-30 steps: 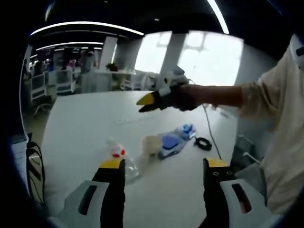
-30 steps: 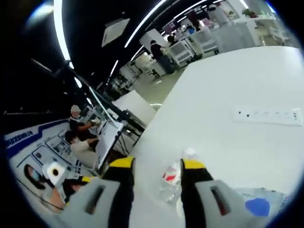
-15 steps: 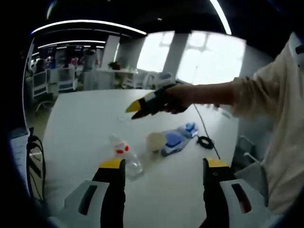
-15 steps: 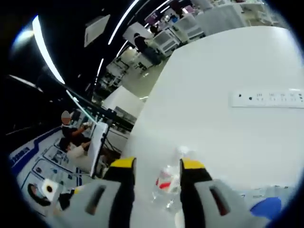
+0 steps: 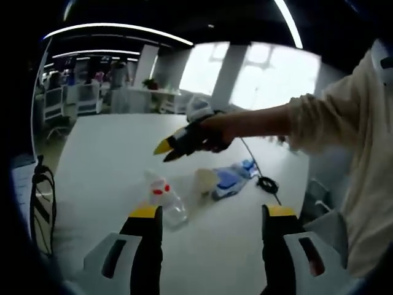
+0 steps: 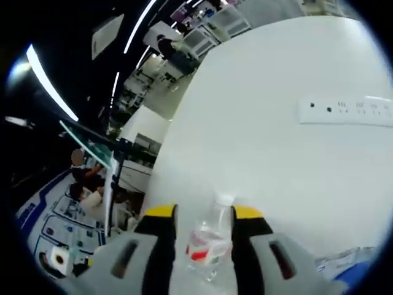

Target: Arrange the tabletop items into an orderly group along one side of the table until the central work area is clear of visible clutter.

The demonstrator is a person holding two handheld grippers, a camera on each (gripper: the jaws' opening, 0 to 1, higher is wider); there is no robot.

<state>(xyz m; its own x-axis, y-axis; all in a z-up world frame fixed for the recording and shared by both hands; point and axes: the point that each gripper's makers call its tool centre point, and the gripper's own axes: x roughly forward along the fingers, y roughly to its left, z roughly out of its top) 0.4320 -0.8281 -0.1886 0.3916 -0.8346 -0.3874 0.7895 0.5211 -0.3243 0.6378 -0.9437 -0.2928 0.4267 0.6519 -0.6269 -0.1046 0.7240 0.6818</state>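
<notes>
Clear plastic bottle (image 6: pixel 209 243) is now framed between the parted jaws of the right gripper (image 6: pixel 199 215), brought nearer than before. Nothing is grasped yet. Left gripper (image 5: pixel 209 212) is held released above the bench (image 5: pixel 110 153).

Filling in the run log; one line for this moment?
right gripper: open, straddling bottle | left gripper: open, idle | table: cluttered

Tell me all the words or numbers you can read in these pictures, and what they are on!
No text can be read in either view.
Bottle: its red label is too blurred to read.
Blue and white packet: any print is too small to tell.
Power strip: only sockets and dots show, no legible marking.
Wall panels at the far left of the right gripper view: blue-edged graphics, lettering too small and blurred.
</notes>
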